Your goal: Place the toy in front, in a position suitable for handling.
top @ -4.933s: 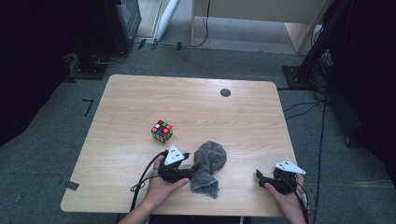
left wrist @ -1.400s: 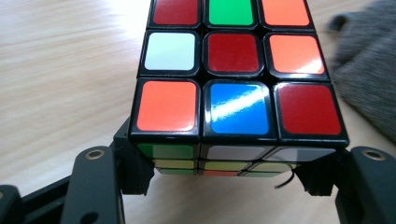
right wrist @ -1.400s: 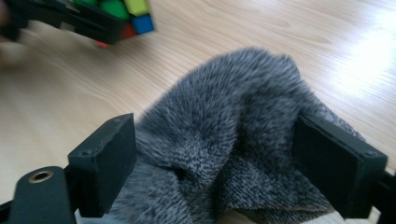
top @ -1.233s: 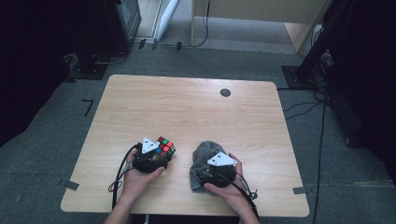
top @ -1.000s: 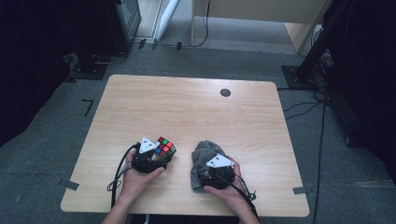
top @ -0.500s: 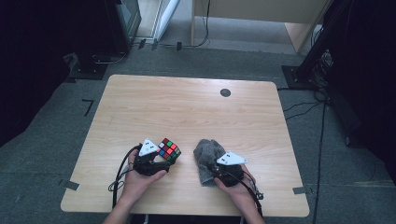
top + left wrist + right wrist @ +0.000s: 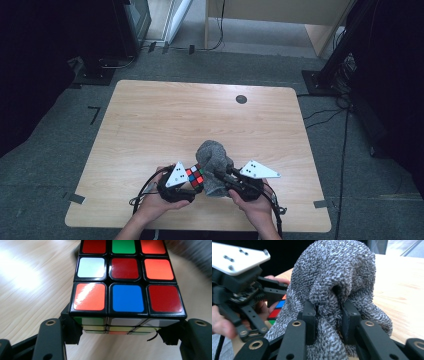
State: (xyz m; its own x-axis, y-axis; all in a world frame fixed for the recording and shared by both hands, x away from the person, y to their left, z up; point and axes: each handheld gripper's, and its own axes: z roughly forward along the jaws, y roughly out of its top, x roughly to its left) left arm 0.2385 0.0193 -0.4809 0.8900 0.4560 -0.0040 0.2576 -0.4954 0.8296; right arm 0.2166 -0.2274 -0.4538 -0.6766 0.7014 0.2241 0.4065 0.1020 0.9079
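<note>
1. My left tongs (image 7: 192, 186) are clamped on the puzzle cube (image 7: 195, 176), one jaw on each side (its top face shows red, orange, blue, white and green).
2. My right tongs (image 7: 220, 176) pinch a fold of the grey cloth (image 7: 212, 157).
3. Cube and cloth touch, near the front edge of the desk (image 7: 150, 120).

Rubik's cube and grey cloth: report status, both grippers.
Left gripper shut on scrambled Rubik's cube. Right gripper shut on grey knitted cloth, bunched against the cube. Wooden table beyond, nothing blocking.
</note>
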